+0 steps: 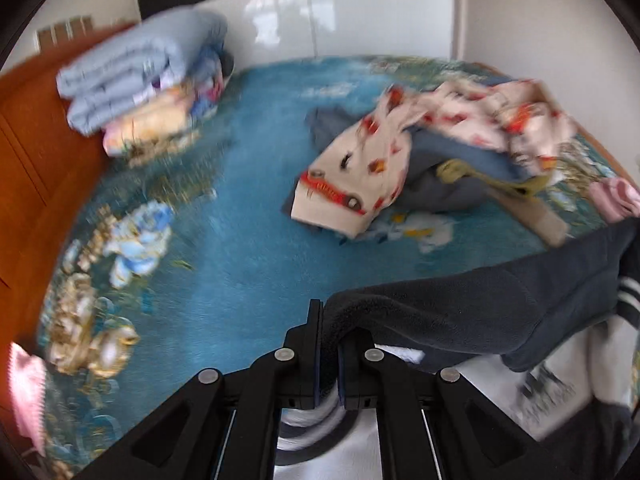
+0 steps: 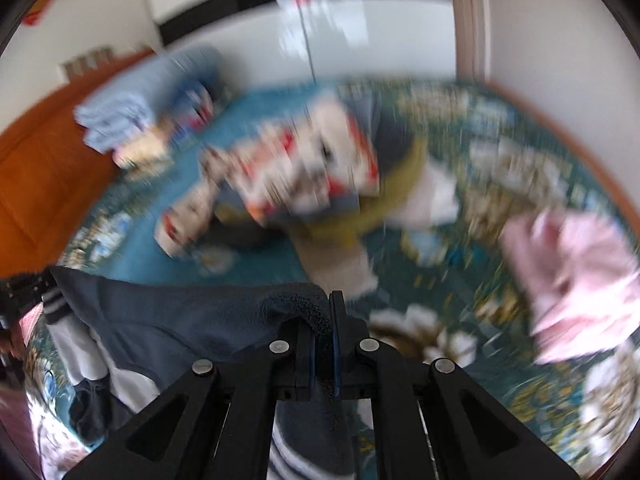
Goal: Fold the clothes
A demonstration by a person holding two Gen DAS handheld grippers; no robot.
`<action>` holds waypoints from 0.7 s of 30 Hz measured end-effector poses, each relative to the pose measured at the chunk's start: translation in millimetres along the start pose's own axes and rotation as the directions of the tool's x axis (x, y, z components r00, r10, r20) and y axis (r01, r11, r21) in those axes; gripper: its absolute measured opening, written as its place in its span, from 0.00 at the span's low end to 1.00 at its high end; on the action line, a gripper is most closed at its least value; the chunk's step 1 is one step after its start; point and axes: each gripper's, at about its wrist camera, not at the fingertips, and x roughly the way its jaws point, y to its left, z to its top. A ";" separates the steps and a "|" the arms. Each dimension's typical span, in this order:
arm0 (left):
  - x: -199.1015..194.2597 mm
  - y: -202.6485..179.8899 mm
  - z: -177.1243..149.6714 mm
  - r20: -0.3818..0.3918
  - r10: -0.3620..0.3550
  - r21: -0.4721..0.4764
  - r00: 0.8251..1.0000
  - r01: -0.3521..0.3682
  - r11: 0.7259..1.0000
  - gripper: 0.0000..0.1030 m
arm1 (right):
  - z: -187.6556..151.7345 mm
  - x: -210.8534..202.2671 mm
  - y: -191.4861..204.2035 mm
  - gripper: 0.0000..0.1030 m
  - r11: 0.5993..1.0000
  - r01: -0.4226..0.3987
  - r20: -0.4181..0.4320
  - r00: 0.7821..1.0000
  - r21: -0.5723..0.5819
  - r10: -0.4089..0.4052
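A dark navy fleece garment (image 1: 472, 316) with white panels and striped cuffs hangs stretched between my two grippers above the bed. My left gripper (image 1: 328, 336) is shut on one edge of it. My right gripper (image 2: 325, 328) is shut on the other edge of the same garment (image 2: 192, 312). A heap of unfolded clothes, cream with red prints over blue and olive pieces (image 1: 420, 152), lies on the bed beyond; it also shows, blurred, in the right wrist view (image 2: 320, 168).
A teal floral bedspread (image 1: 224, 216) covers the bed. Folded light-blue bedding and pillows (image 1: 136, 76) are stacked at the far left by an orange wooden headboard (image 1: 36, 152). A pink garment (image 2: 576, 280) lies at the right. White wardrobe doors (image 1: 320, 16) stand behind.
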 end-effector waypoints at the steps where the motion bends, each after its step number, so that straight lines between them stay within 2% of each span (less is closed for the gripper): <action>1: 12.1 2.4 2.8 -0.016 -0.013 -0.030 1.000 0.013 0.999 0.06 | -3.4 18.4 -7.3 0.06 1.000 0.005 -0.025 1.000 0.020 -0.004; 3: 35.8 11.9 10.7 -0.055 -0.042 -0.097 0.998 0.036 0.995 0.06 | -2.0 44.3 -23.5 0.06 0.997 -0.007 -0.059 0.998 0.083 0.012; 6: 73.3 25.1 20.8 -0.126 -0.105 -0.216 0.986 0.076 0.973 0.06 | 4.3 78.5 -42.7 0.06 0.986 -0.025 -0.102 0.994 0.166 0.042; 8: 104.7 26.4 19.4 -0.187 -0.128 -0.276 0.974 0.073 0.958 0.06 | 6.8 101.7 -53.1 0.06 0.977 -0.028 -0.136 0.989 0.213 0.058; 11: 143.7 21.3 10.8 -0.267 -0.139 -0.313 0.954 0.050 0.948 0.06 | 3.4 135.4 -61.3 0.06 0.966 -0.007 -0.201 0.978 0.257 0.060; 15: 142.2 20.6 6.3 -0.262 -0.164 -0.308 0.951 0.078 0.948 0.14 | -5.7 147.9 -67.3 0.07 0.963 -0.031 -0.212 0.973 0.269 0.091; 16: 129.8 21.1 6.3 -0.239 -0.135 -0.287 0.962 0.063 0.956 0.17 | -5.4 145.2 -68.8 0.07 0.964 -0.045 -0.207 0.973 0.263 0.102; 18: 105.0 21.9 6.4 -0.190 -0.078 -0.244 0.979 0.030 0.969 0.45 | -2.8 135.3 -71.9 0.21 0.967 -0.072 -0.188 0.975 0.246 0.121; 19: 92.6 22.4 6.5 -0.165 -0.050 -0.224 0.985 0.012 0.975 0.48 | -1.7 125.5 -73.3 0.26 0.970 -0.079 -0.163 0.980 0.229 0.118; 20: 80.2 22.8 6.5 -0.139 -0.023 -0.203 0.990 -0.006 0.979 0.50 | -0.9 114.4 -74.5 0.38 0.974 -0.083 -0.133 0.985 0.210 0.113; 21: 69.3 21.4 5.6 -0.116 -0.004 -0.198 0.993 -0.019 0.980 0.51 | -1.5 103.4 -74.3 0.42 0.979 -0.083 -0.106 0.989 0.183 0.104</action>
